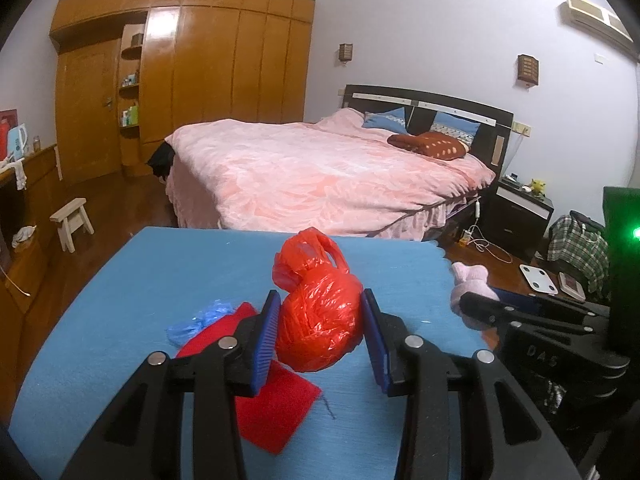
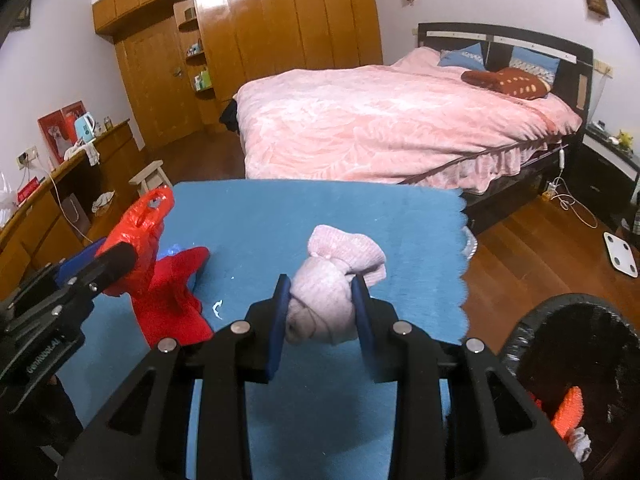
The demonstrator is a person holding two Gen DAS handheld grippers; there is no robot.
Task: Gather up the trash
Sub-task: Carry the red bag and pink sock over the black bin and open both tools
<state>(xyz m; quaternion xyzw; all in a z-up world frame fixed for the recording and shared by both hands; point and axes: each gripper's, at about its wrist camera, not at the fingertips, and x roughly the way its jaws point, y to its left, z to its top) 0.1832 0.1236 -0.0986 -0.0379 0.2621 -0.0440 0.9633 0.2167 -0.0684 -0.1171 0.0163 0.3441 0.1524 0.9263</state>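
Left tongs (image 1: pixel 320 336): I see the two blue pads pinching a knotted red plastic bag (image 1: pixel 320 320) from either side; the bag bulges between them, its handles standing up above the knot.

Right tongs (image 2: pixel 320 316): I see them pinching a balled pink sock (image 2: pixel 328 300); the pads press into its sides and the cuff flares out above the grip.

Landmark: the blue surface (image 1: pixel 160 264), a cloth-covered top with a scalloped right edge, directly under both tongs.

Red bag, place: over the middle of the blue surface in the left wrist view; whether its underside still touches the cloth I cannot tell.

Pink sock, place: over the blue surface, towards its right edge; in the left wrist view it shows just past that edge, at the tip of the right tongs.

Red cloth (image 1: pixel 276 400): lying flat on the blue surface, beneath and to the left of the red bag.

Blue plastic scrap (image 1: pixel 200 320): crumpled on the blue surface, touching the far left corner of the red cloth.

White fragment (image 2: pixel 217 307): a small curled bit on the blue surface, between the red cloth and the sock.

Bin (image 2: pixel 532 328): dark, lined with black plastic, standing on the floor just off the near right corner of the blue surface; an orange item and something white lie inside.

Bed (image 1: pixel 320 176): pink cover, well beyond the far edge of the blue surface.

Stool (image 1: pixel 72 220): small, wooden, on the floor left of the blue surface.
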